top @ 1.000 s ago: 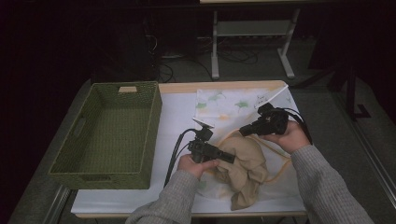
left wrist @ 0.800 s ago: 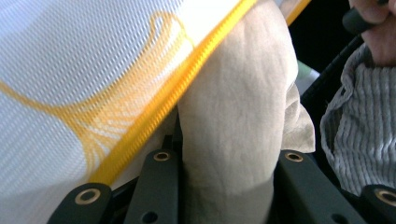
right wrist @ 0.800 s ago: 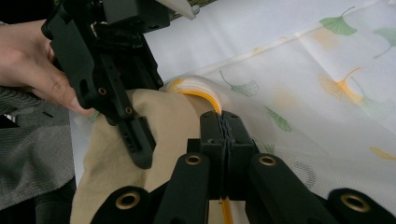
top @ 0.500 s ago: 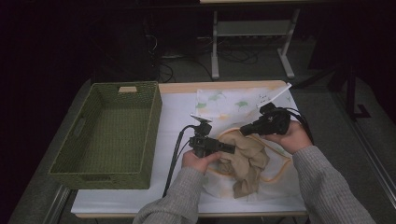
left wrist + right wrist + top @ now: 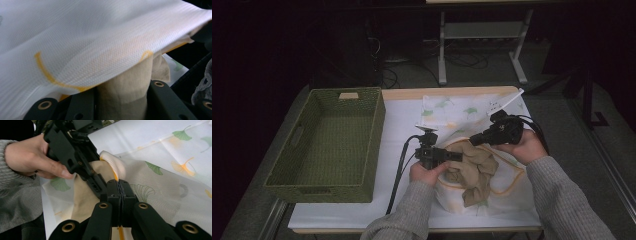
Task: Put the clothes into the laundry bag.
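Observation:
A white mesh bag (image 5: 508, 186) with yellow trim and leaf prints lies at the table's front right. A crumpled tan cloth (image 5: 475, 170) sits at its mouth. My left gripper (image 5: 460, 157) points right into that mouth. In the left gripper view the tan cloth (image 5: 125, 90) fills the gap between the jaws, under the lifted mesh (image 5: 87, 37). Those jaws have just been opening a little, with the cloth still touching both. My right gripper (image 5: 120, 187) is shut on the bag's yellow-trimmed edge (image 5: 111, 162) and holds it up, a little above the left gripper (image 5: 75, 152).
A green woven basket (image 5: 282, 165) stands on the left of the table. A second leaf-print fabric (image 5: 452, 111) lies flat at the back. A black cable (image 5: 398, 170) trails from the left gripper toward the front edge. A white sheet (image 5: 399, 120) covers the tabletop.
The tan cloth has gathered from a wider spread into a tighter bunch at the bag's mouth. Both hands keep nearly the same place.

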The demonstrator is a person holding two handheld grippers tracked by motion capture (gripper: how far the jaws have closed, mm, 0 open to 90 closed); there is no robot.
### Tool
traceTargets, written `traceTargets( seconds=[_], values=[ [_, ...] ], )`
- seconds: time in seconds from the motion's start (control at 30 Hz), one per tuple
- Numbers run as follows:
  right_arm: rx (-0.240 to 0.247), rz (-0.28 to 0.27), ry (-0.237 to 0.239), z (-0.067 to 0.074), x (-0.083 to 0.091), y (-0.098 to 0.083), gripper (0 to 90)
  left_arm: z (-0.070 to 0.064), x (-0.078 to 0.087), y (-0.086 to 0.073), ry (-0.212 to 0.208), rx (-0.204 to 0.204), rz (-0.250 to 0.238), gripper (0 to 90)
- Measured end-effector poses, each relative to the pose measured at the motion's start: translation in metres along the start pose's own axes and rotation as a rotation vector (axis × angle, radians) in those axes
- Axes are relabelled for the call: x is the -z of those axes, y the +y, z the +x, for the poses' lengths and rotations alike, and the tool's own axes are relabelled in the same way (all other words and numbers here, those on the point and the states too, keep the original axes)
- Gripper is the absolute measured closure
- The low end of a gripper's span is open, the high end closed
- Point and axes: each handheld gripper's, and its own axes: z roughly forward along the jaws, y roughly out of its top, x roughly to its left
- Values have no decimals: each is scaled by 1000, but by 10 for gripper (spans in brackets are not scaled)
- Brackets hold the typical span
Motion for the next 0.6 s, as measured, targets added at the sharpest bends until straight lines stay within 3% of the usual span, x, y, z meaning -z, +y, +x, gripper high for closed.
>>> traceTargets(
  seconds=[0.13, 0.23, 0.33, 0.6],
  values=[
    [-3, 5, -1, -1, -2, 0, 879, -5, 3, -6, 29, -26, 9, 581],
    [-4, 15, -1, -1, -4, 0, 879, -7, 7, -11, 10, -30, 20, 482],
    [-7, 21, -1, -2, -6, 0, 879, -11, 12, -16, 17, -36, 29, 422],
    [-10, 25, 3, -4, -11, 0, 879, -19, 8, -23, 39, -79, 110, 348]
  ],
)
